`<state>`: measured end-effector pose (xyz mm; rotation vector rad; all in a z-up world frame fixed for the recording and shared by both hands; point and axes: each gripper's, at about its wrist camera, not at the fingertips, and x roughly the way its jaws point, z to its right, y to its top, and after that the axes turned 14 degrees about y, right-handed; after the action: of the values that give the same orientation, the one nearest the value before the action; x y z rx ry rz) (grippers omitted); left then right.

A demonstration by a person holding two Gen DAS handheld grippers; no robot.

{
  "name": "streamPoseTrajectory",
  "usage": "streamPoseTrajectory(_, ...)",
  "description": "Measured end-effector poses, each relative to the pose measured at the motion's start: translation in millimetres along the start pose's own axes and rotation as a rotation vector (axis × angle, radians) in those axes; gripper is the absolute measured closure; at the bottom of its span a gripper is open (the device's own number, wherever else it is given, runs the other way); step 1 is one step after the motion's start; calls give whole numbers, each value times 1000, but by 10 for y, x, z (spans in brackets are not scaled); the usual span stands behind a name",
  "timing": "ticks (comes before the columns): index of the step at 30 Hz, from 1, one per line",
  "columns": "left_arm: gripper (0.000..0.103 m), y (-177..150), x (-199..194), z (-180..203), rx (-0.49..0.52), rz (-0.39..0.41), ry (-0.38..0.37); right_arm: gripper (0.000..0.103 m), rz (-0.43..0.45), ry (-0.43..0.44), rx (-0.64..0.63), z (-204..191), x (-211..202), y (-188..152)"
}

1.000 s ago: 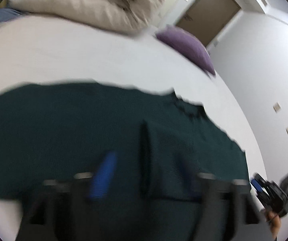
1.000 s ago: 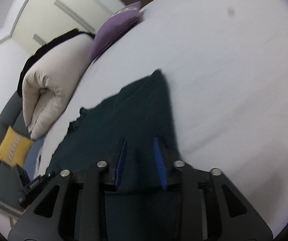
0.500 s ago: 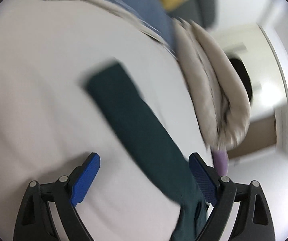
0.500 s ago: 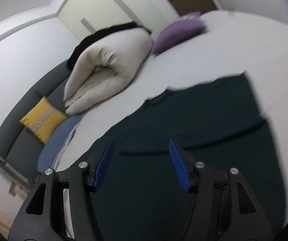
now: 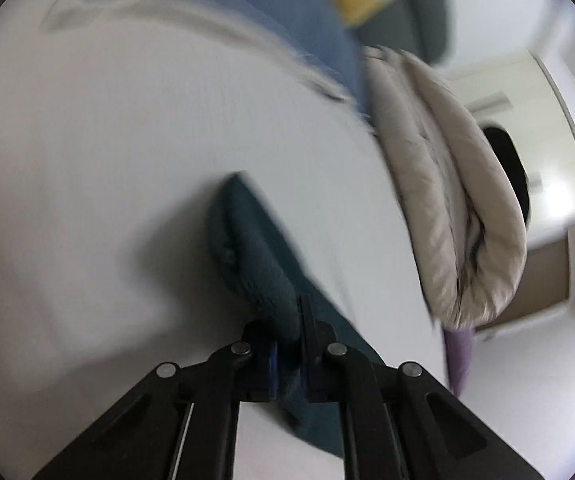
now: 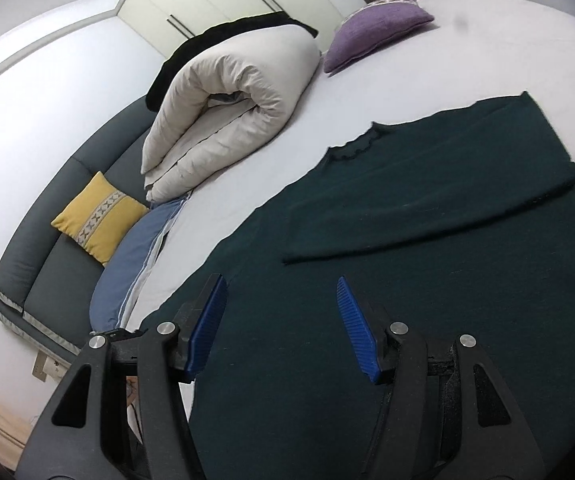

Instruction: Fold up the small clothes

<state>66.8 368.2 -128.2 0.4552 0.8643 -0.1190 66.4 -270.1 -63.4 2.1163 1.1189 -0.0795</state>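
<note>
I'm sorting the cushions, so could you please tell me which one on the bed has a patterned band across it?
The yellow cushion against the grey headboard; the purple cushion looks mostly plain.

No readable text, labels, brands or numbers anywhere I can see from my claws; nothing printed on any surface is legible in either view.

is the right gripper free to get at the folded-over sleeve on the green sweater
Probably yes: the right gripper is open and empty above the green sweater, and the folded-over sleeve lies bare just ahead of it.
</note>
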Motion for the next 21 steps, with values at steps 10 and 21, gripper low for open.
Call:
streamPoseTrajectory(10,95,-1783,-348,2321,754,91,-96,46,78,-52,97,599,-413,14)
streamPoseTrajectory(21,18,-3769,106,2689,1132,-26,-46,44,111,-137,155,1131,-775,75)
